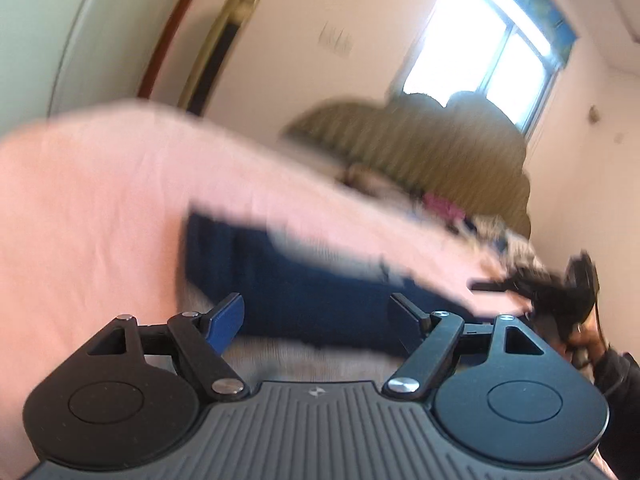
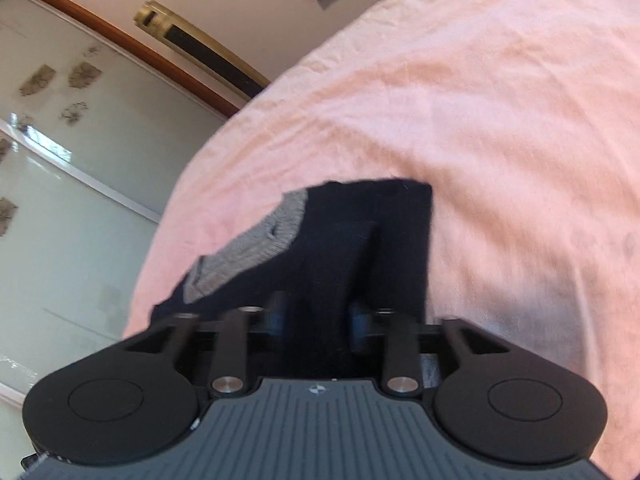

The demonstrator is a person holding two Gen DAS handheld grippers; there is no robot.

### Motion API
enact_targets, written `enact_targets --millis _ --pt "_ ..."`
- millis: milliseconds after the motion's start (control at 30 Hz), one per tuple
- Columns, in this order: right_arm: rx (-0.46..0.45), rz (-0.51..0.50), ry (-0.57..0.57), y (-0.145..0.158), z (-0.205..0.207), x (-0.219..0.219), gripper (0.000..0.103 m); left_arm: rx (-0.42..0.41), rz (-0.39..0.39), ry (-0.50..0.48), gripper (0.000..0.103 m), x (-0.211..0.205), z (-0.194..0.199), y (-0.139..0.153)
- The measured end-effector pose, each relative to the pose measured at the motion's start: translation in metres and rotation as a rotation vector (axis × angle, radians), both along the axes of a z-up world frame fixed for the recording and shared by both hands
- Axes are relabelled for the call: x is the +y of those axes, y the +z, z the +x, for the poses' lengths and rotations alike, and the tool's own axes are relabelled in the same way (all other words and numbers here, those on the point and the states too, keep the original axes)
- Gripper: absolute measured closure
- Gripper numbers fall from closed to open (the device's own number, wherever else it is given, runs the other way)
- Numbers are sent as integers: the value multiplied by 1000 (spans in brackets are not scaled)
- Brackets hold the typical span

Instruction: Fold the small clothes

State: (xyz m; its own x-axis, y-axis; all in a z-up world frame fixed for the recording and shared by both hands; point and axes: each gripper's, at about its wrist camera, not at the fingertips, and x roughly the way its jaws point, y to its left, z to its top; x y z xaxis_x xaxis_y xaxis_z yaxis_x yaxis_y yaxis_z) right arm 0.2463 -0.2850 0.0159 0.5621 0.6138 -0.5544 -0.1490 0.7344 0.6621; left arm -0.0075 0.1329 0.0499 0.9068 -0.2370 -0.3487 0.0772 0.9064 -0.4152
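A navy sock (image 1: 300,280) with a grey heel patch (image 2: 256,240) lies on the pink bedsheet (image 1: 80,200). My left gripper (image 1: 316,320) hovers just short of it, open wide with nothing between its blue pads. In the right wrist view the navy sock (image 2: 360,232) runs up from the pink bedsheet (image 2: 480,120) into my right gripper (image 2: 318,316). Its jaws stand a moderate way apart with dark cloth between them, and I see no firm pinch. The right gripper (image 1: 540,292) also shows, blurred, at the right edge of the left view, held by a hand (image 1: 588,340).
A heap of mixed clothes (image 1: 440,204) lies further up the bed before an olive headboard (image 1: 400,140). A bright window (image 1: 480,52) is behind it. A sliding wardrobe door (image 2: 60,160) stands past the bed's left edge.
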Motion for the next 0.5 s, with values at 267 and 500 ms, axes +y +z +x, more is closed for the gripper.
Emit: enact_targets --millis 267,500 --pt "19 -150 -71 -5 17 -18 21 301 39 67 14 31 126 -26" --pt "-26 -276 66 -6 16 30 85 349 277 69 95 0 157 -30"
